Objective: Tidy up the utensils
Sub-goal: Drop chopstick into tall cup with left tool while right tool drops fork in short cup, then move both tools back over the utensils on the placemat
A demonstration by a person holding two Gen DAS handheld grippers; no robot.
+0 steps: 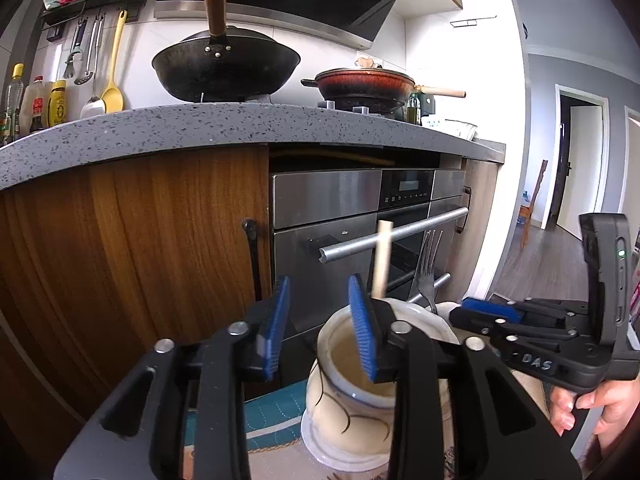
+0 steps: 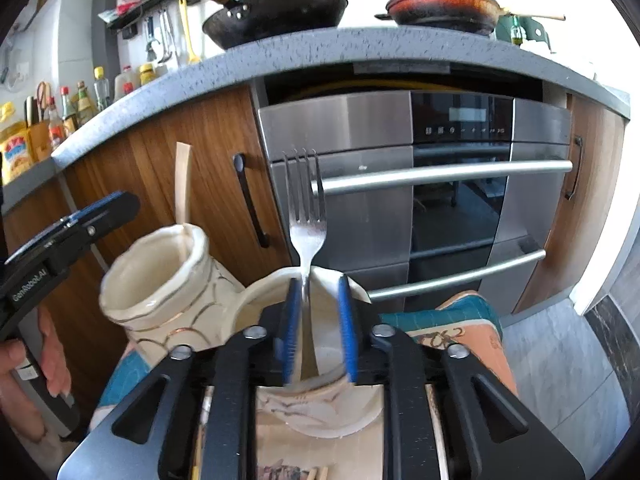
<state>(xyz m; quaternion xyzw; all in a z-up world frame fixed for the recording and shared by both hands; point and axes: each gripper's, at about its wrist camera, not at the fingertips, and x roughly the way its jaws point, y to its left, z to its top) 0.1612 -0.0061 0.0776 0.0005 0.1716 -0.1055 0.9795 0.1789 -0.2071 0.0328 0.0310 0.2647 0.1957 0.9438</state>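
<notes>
1. The left gripper (image 1: 320, 320) hovers over a cream jar (image 1: 352, 396); its jaws stand apart with nothing between the pads, and a wooden stick (image 1: 382, 258) rises out of the jar just behind the right pad.
2. The right gripper (image 2: 318, 328) is above a second cream jar (image 2: 320, 340); its jaws are parted. A fork (image 2: 306, 208) stands in the jar, tines up, its handle between the pads, close to the left pad; whether it touches I cannot tell.
3. Both jars stand side by side on a patterned cloth (image 2: 460, 320) before the oven (image 2: 440, 184).
</notes>
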